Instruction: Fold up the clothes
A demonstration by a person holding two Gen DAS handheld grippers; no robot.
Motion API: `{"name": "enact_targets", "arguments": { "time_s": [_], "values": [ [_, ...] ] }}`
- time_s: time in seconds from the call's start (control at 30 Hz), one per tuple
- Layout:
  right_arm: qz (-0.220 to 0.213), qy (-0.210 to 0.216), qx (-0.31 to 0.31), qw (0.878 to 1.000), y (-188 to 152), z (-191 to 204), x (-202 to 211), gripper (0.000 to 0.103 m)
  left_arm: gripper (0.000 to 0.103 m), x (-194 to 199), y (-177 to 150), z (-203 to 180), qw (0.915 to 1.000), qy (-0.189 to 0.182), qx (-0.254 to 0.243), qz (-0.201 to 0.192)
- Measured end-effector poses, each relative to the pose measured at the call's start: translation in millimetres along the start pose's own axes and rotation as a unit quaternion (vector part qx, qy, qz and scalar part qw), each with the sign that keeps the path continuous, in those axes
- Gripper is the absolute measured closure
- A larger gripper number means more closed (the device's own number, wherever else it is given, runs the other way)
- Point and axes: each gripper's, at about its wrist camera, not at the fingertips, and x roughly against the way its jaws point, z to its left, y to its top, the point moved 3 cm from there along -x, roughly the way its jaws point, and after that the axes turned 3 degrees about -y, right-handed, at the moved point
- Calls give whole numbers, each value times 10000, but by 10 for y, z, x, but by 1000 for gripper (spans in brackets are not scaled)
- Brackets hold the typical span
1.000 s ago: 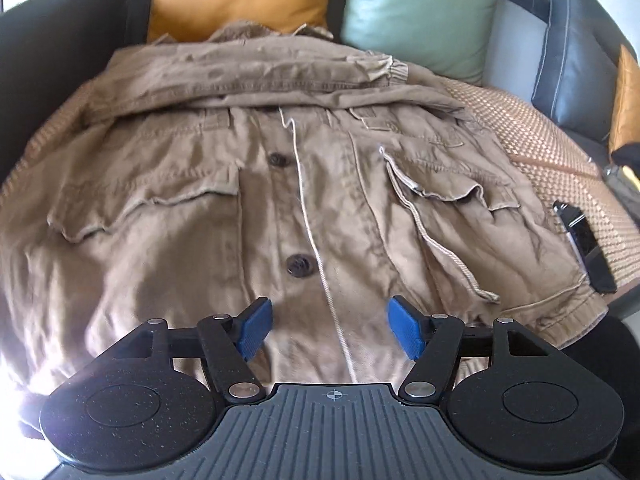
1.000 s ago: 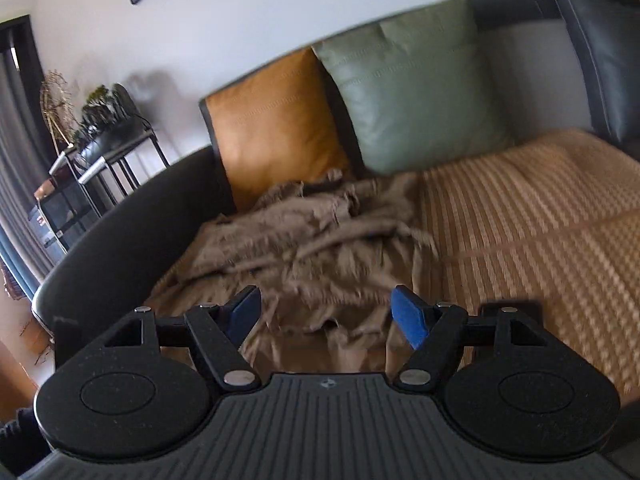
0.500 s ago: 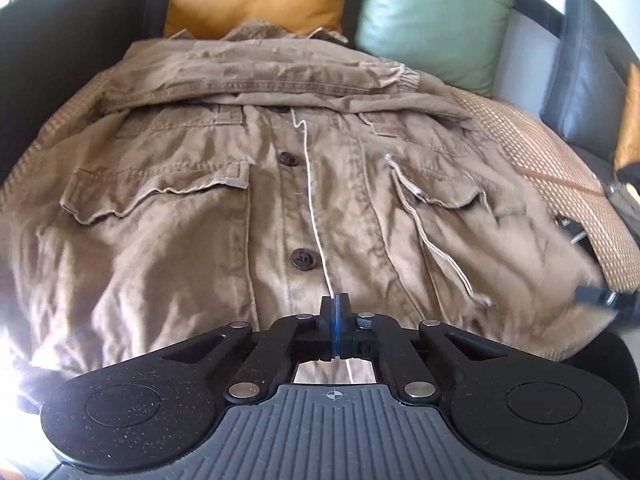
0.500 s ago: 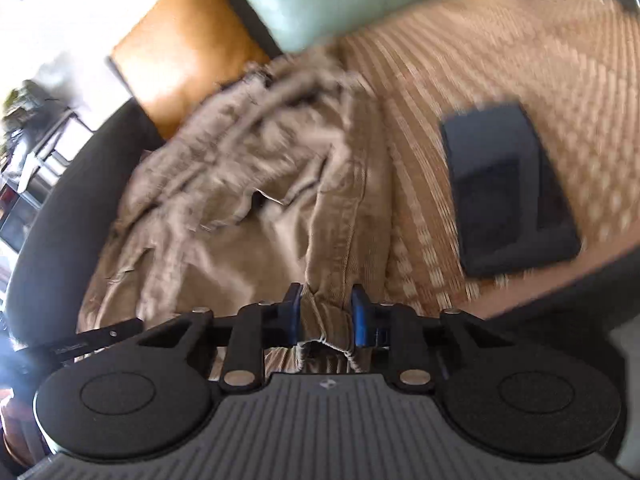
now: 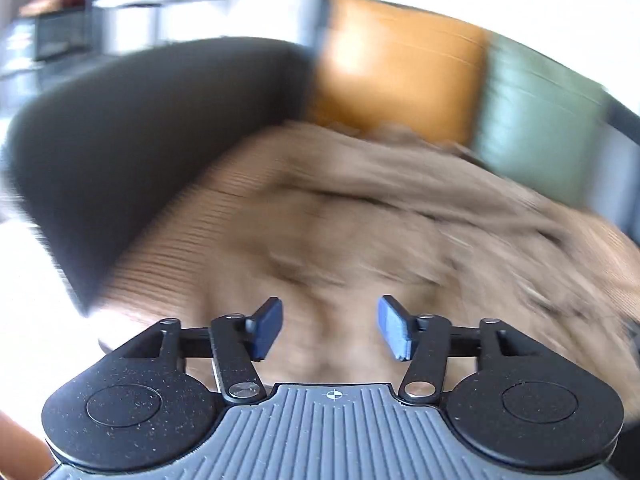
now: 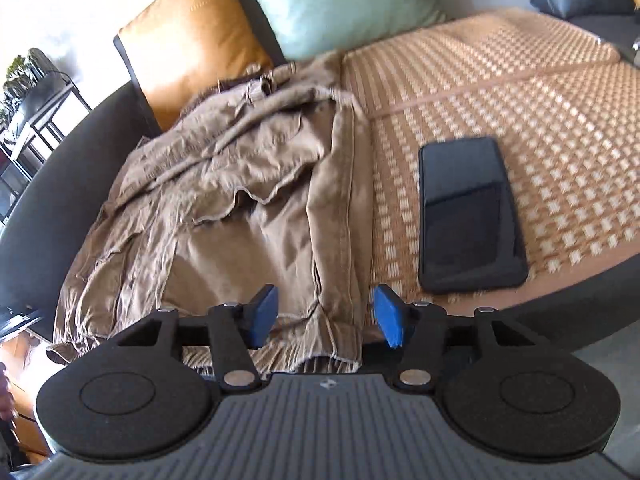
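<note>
A brown button-up jacket [image 6: 240, 184] lies spread on the sofa seat. My right gripper [image 6: 326, 320] hovers at the jacket's near right hem corner. Its jaws are opening, and the ribbed hem [image 6: 320, 344] lies between the blue pads [image 6: 262, 318] without being pressed. The left wrist view is heavily blurred. There my left gripper [image 5: 330, 328] is over the jacket [image 5: 400, 240] near its left side, jaws opening, with no cloth pinched between its pads [image 5: 396, 328].
A black phone [image 6: 468, 216] lies on the woven mat [image 6: 520, 100] just right of the jacket. An orange cushion [image 6: 196, 40] and a green cushion [image 6: 332, 0] lean at the back. The dark sofa arm [image 5: 120, 140] rises on the left.
My left gripper shut, reopened and swung left toward the sofa arm. My right gripper dipped to the jacket's right hem, closed on it, then spread its jaws apart.
</note>
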Motion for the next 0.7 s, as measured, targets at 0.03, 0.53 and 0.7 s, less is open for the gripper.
{"name": "enact_targets", "arguments": {
  "time_s": [0.03,0.53,0.7],
  "values": [
    [-45,13,-8,10000,18,0,23,44,29,-53,24,170,9995,220,218,32],
    [341,-76,-173,9992,-4,0,-265,40,29,-617,-337,730,9905,-465,728,1067],
    [565,-61,-167,9982,-31,25,-412,37,75,-532,-379,833,9893,-443,883,1071]
  ]
}}
